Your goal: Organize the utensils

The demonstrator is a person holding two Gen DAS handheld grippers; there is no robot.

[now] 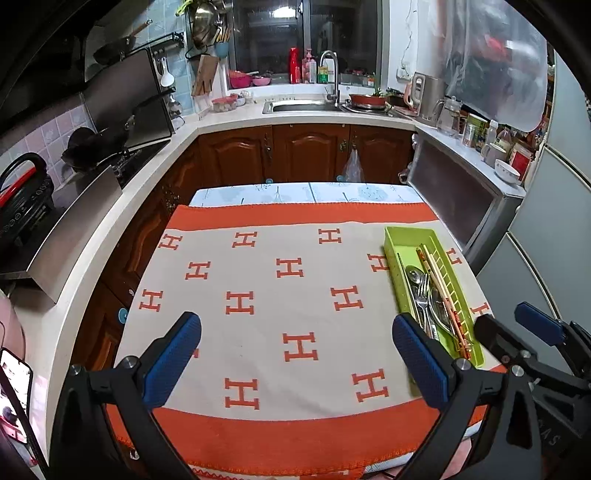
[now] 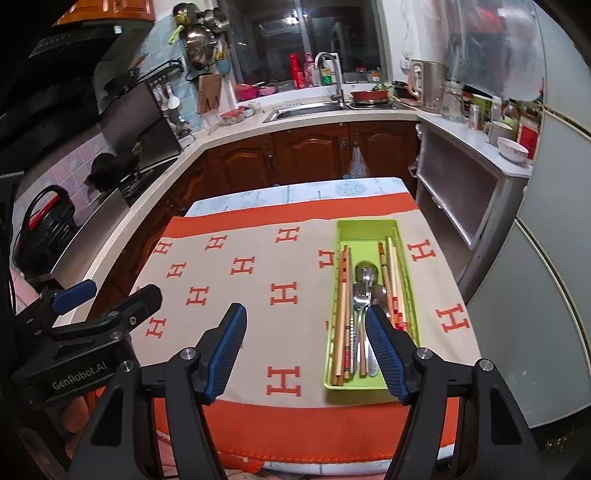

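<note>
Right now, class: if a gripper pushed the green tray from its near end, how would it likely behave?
The green tray looks like thin plastic, so probably light. On the cloth it may drag and bunch fabric rather than glide. The loose chopsticks and spoons inside would likely rattle and shift.

— What do we see past the table?
— We see a sink [image 1: 306, 107] with a tap [image 1: 330, 74] under the window [image 1: 306, 33].
— And left?
— A wok [image 1: 99, 146] on the stove; a phone [image 1: 14, 395] nearer us.
</note>
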